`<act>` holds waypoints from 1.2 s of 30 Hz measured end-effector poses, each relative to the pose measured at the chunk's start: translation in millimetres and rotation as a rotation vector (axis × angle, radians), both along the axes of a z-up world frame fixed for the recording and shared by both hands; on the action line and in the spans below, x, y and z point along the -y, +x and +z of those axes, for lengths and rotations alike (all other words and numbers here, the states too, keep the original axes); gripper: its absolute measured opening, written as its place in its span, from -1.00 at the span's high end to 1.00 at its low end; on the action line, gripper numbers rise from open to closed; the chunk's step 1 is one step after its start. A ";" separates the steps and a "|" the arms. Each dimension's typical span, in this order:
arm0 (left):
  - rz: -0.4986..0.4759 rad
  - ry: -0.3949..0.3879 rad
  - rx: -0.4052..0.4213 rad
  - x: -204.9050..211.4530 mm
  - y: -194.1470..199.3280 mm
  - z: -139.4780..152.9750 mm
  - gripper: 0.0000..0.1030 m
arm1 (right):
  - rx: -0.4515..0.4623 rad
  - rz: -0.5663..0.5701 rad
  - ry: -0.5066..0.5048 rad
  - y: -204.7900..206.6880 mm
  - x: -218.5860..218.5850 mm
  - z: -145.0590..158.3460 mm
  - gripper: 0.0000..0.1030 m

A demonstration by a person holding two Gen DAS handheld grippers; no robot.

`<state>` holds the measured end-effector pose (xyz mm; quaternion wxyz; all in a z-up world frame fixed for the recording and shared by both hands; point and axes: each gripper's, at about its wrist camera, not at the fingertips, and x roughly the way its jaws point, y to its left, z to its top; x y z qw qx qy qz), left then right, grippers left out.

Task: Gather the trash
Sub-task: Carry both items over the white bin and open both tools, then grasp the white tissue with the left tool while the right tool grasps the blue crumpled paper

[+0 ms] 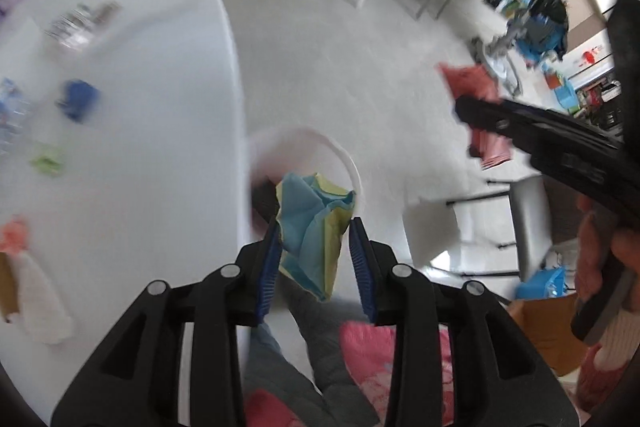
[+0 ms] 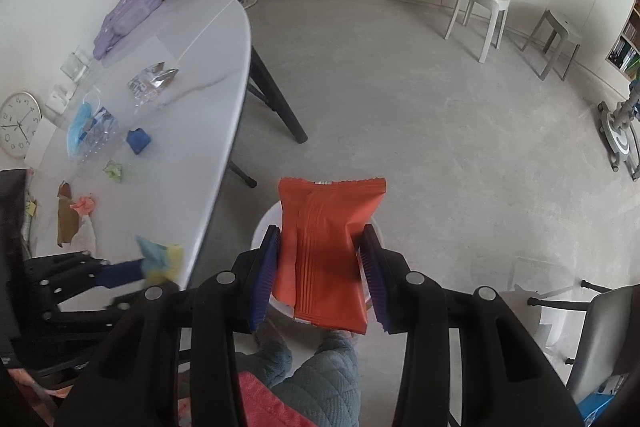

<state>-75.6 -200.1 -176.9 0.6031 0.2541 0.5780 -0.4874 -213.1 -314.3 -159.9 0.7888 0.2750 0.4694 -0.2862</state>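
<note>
1. Left wrist view: the left gripper point(image 1: 316, 259) has its blue-padded fingers fairly wide apart, with a crumpled wad of blue and yellow paper point(image 1: 314, 227) between them. The wad touches the left-hand pad; a gap shows before the other pad, so whether it is pinched or only resting there I cannot tell through the blur.
2. Same view: the paper is creased and folded, pale blue in the middle with yellow-green edges. It hangs just above the white bin point(image 1: 348, 163), which stands on the floor close beside the edge of the white table point(image 1: 160, 107).
3. Same view: on the table lie smeared scraps, among them a blue lump point(image 1: 80, 101), a green scrap point(image 1: 48, 161) and a pink scrap point(image 1: 14, 235). At the right edge the right gripper point(image 1: 466, 111) reaches in with a red wrapper point(image 1: 472, 83) at its tips.
4. Right wrist view: the right gripper point(image 2: 322, 275) is closed onto the red wrapper point(image 2: 326, 251), both pads pressing its sides. The wrapper is a flat orange-red pouch with a crimped top edge and a ribbed seam down its middle, tilted slightly, and it hides most of the white bin point(image 2: 268, 223) beneath it.
5. Same view: the left gripper point(image 2: 154, 273) shows at lower left with the paper wad point(image 2: 160, 259) at its tips, over the table's point(image 2: 192, 131) near edge. A silver foil packet point(image 2: 152, 83), a purple pack point(image 2: 128, 11) and a clear plastic bag point(image 2: 92, 131) lie farther along the tabletop.
</note>
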 end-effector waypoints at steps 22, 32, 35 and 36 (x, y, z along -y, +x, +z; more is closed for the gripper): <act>0.425 -0.042 0.237 -14.1 28.0 56.8 -0.78 | -0.079 0.261 0.123 25.8 21.0 -62.9 -0.95; 0.425 -0.017 0.243 -13.2 21.2 50.9 -0.78 | -0.101 0.271 0.124 27.3 27.2 -66.8 -0.95; 0.433 -0.010 0.239 -16.1 22.5 48.9 -0.78 | -0.105 0.271 0.123 28.1 25.5 -67.1 -0.95; 0.436 -0.008 0.238 -18.6 23.5 48.3 -0.78 | -0.106 0.271 0.123 28.6 25.1 -67.5 -0.95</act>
